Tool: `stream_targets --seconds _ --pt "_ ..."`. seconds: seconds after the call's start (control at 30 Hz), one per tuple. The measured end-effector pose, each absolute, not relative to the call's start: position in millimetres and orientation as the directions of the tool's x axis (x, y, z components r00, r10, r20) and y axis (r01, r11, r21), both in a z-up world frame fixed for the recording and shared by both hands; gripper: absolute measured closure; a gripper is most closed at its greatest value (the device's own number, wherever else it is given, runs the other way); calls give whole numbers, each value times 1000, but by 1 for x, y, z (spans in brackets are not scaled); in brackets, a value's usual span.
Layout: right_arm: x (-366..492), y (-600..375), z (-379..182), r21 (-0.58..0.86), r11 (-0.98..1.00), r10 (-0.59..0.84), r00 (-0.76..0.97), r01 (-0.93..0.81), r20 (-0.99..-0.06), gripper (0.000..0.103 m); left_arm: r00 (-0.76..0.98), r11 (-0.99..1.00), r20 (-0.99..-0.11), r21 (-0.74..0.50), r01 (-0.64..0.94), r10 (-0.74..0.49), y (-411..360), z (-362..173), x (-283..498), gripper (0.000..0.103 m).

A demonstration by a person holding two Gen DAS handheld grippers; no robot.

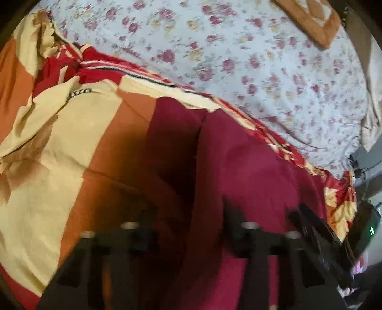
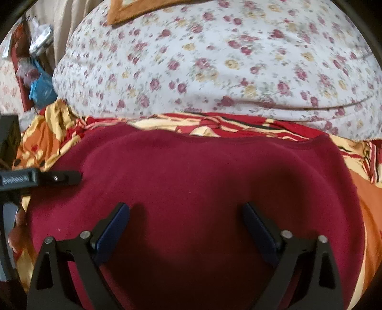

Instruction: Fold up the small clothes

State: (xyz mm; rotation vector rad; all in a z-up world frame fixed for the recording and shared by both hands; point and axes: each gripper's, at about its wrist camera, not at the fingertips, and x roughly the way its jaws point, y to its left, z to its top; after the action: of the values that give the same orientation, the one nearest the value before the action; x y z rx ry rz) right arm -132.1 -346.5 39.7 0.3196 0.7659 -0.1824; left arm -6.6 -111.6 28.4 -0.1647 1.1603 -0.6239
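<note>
A maroon fleece garment point(image 2: 191, 171) lies spread flat on a patterned blanket, its far hem running straight across. My right gripper point(image 2: 185, 207) hovers low over its near half. The blue pads are wide apart with only flat cloth below them, so it is open. My left gripper point(image 2: 71, 177) reaches in from the left onto the garment's left edge. In the blurred left wrist view the left gripper point(image 1: 188, 212) has its dark fingers close around a raised fold of the garment point(image 1: 250, 167). The right gripper point(image 1: 308, 221) shows at that view's right edge.
Under the garment lies a red, orange and cream blanket point(image 1: 59, 143). Beyond it stretches a white floral bedsheet point(image 2: 214, 59) with a brown cushion point(image 1: 315, 21) at the far end. Blue packets and clutter point(image 2: 40, 83) sit beside a beige curtain off the bed's left side.
</note>
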Motion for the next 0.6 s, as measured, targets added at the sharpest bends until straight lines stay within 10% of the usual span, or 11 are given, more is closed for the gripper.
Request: stream_targets --seconds 0.1,0.33,0.6 --pt "-133 -368 43 293 897 -18 691 330 -723 60 284 807 -782 -423 413 -555 -118 48 -22 85" --pt "-118 -355 46 163 956 -36 649 244 -760 60 261 749 -747 -439 497 -611 -156 93 -60 86" --pt "-149 -428 46 618 713 221 730 332 -647 60 181 685 -755 -431 587 -630 -228 106 -96 86"
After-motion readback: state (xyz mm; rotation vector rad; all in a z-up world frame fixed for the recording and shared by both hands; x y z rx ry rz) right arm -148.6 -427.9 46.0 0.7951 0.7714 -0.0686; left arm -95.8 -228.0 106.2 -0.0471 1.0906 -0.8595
